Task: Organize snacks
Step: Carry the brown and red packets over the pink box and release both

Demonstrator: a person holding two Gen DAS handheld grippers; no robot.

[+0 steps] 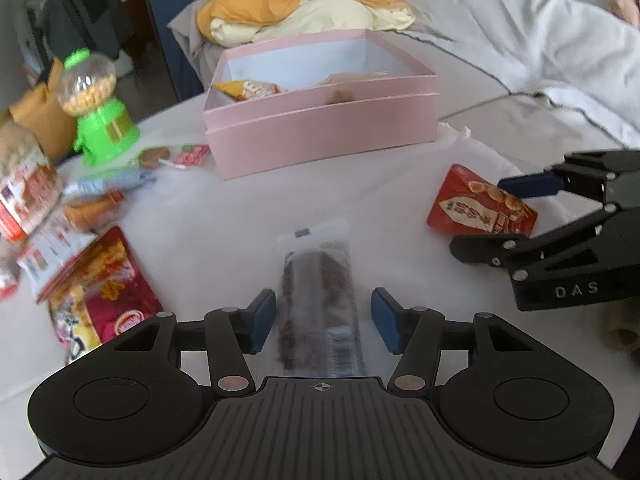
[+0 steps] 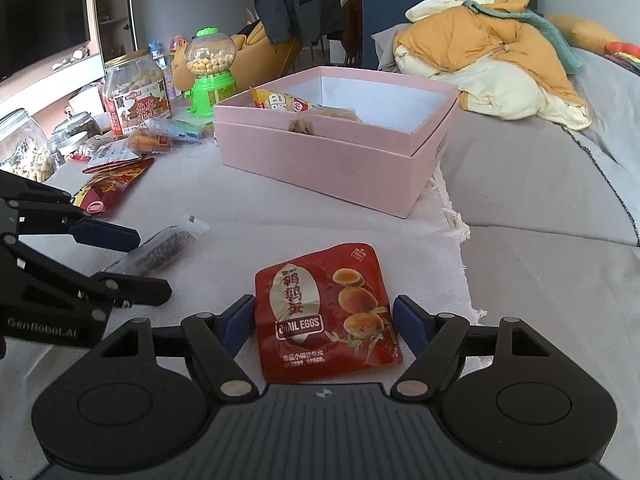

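Observation:
My left gripper (image 1: 323, 322) is open, its blue pads on either side of a clear packet of dark dried snack (image 1: 320, 300) lying on the white cloth. My right gripper (image 2: 324, 324) is open around a red quail-egg packet (image 2: 326, 312), also seen in the left wrist view (image 1: 480, 206). The pink box (image 1: 320, 136) stands beyond, open, holding a yellow snack bag (image 1: 250, 90) and other snacks; it also shows in the right wrist view (image 2: 320, 160). The left gripper (image 2: 116, 256) and the dark packet (image 2: 160, 248) show at the left of the right wrist view.
Loose snack bags (image 1: 104, 280) lie at the left with a green candy dispenser (image 1: 100, 112) and a peanut jar (image 2: 136, 96). More glass jars (image 2: 24, 148) stand at the far left. A grey bed with orange and cream bedding (image 2: 480, 52) lies to the right.

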